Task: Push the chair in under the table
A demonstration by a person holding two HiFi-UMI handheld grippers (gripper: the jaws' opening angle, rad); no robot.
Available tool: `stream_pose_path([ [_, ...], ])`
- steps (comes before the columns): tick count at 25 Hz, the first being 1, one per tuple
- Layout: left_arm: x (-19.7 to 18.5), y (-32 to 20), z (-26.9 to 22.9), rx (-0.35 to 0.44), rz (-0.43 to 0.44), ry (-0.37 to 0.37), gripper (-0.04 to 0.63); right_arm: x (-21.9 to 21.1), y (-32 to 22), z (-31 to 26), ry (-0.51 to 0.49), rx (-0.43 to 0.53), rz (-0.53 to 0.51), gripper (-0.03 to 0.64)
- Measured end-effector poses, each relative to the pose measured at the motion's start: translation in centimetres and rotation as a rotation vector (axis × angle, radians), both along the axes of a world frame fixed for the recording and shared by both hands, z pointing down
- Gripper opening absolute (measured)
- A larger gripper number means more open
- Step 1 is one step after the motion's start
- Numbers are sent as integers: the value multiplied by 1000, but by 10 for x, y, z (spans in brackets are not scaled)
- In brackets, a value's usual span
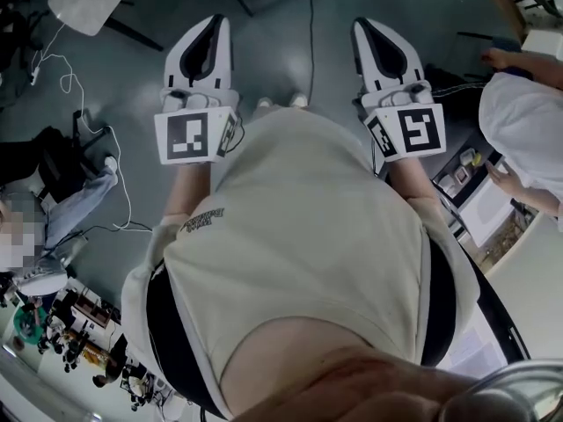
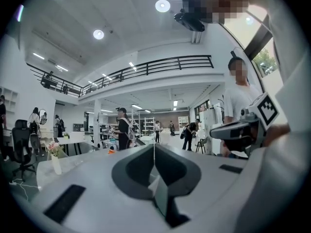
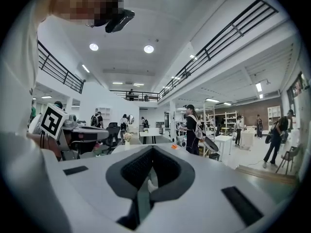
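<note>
Both grippers are held level in front of my chest, side by side over the grey floor. My left gripper point(image 1: 211, 23) is shut with nothing between its jaws; its tips meet in the left gripper view point(image 2: 154, 145). My right gripper point(image 1: 363, 25) is also shut and empty point(image 3: 151, 149). A white table top point(image 1: 88, 0) shows at the upper left of the head view, well ahead of the left gripper. A black office chair point(image 2: 22, 147) stands far off to the left in the left gripper view. Neither gripper touches a chair or a table.
A person in a white shirt point(image 1: 523, 130) stands close on my right beside a shelf of items. A seated person point(image 1: 53, 192) and cluttered bench point(image 1: 70, 323) are on my left. Cables point(image 1: 119, 183) trail over the floor. Other people stand among distant white tables point(image 3: 146, 132).
</note>
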State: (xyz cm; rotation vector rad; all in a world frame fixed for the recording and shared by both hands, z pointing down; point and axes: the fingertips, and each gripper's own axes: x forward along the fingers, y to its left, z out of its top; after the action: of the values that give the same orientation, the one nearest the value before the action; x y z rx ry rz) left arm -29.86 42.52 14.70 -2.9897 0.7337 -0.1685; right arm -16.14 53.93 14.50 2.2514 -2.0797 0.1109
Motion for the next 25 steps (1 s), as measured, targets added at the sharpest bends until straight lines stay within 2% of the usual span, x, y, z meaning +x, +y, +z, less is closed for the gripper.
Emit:
stream_pose_path([
  [9, 18, 0, -1, -1, -60, 5, 14, 34, -6, -2, 32, 9, -37, 9],
  [18, 30, -10, 13, 17, -61, 0, 14, 43, -18, 13, 28, 11, -46, 9],
  [25, 50, -43, 28, 2, -53, 1, 14, 58, -46, 26, 35, -7, -44, 9],
])
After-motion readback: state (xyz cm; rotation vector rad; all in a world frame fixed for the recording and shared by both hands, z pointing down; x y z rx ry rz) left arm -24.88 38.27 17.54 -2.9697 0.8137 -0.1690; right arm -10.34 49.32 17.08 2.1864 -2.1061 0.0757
